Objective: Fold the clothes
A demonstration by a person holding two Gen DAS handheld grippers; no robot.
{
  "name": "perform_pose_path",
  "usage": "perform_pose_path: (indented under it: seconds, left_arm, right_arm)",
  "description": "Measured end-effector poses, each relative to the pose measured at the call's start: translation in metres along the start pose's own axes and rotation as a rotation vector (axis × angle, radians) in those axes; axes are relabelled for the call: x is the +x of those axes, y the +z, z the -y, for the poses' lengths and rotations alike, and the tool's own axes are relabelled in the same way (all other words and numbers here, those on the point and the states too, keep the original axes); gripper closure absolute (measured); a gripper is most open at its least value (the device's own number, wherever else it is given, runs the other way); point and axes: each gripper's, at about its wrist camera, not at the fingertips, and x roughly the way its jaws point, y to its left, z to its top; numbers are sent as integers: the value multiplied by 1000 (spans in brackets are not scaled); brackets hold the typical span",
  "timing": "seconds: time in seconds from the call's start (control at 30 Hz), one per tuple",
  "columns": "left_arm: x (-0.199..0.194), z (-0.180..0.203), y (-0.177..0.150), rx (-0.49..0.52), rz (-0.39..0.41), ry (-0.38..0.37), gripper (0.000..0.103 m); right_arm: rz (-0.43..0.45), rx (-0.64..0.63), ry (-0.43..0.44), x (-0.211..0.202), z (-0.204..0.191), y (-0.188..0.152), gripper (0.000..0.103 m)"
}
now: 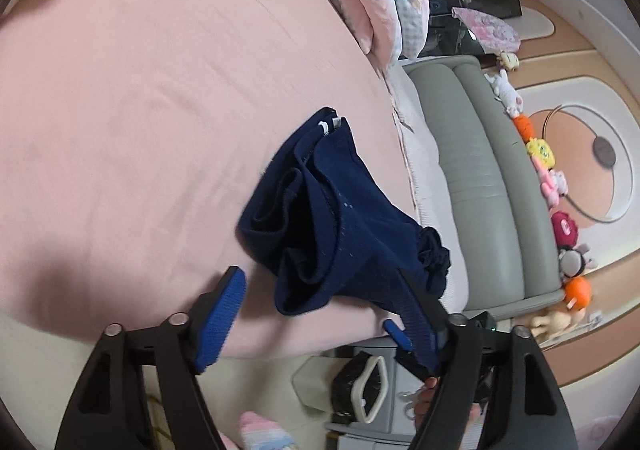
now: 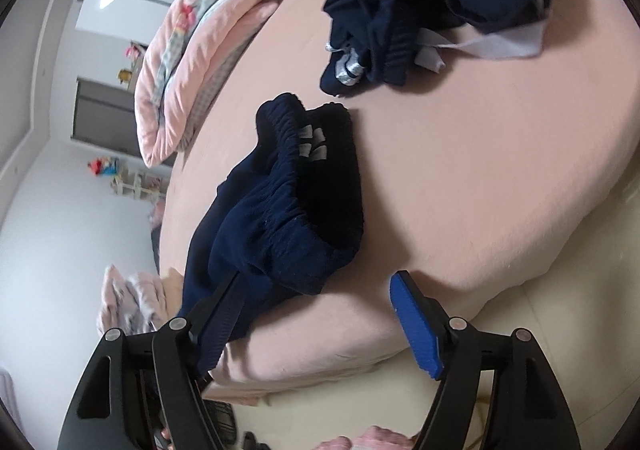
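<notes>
The navy shorts (image 1: 324, 218) lie crumpled on the pink bed sheet (image 1: 140, 110), close to the bed's near edge.

Left wrist view: the left gripper (image 1: 320, 296) stands with jaws wide apart. One blue pad (image 1: 222, 324) rests clear of the shorts; the other finger overlaps the cloth's near edge, and no clamping is evident. Only this view shows a grey sofa (image 1: 480, 178) beyond the bed's far side, with a row of soft toys (image 1: 552, 178) along its back.

Right wrist view: the right gripper (image 2: 320, 290) is likewise spread wide. Its left finger lies against the shorts (image 2: 280, 210); the right blue pad (image 2: 416, 324) sits apart over the sheet. Only this view shows the elastic waistband (image 2: 288, 154) and a second heap of dark clothes (image 2: 432, 2) farther up the bed. A folded pink quilt (image 2: 192, 50) lies beside the shorts.
</notes>
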Motion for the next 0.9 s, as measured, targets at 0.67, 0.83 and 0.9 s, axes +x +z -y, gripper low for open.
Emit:
perform_pose_path:
  seconds: [0.67,0.83,0.9]
  left_arm:
    - [27,-9,-17,-161,49,-138,27]
    - [31,-5,-15,-156,89,-142,27]
    - [33,-5,-11,-166,104,-144,27]
  right_arm:
    - [56,111,68,16,2,-7,25]
    - [80,99,63,17,0,-7,25]
    - [90,85,58,18,-1,-6,25]
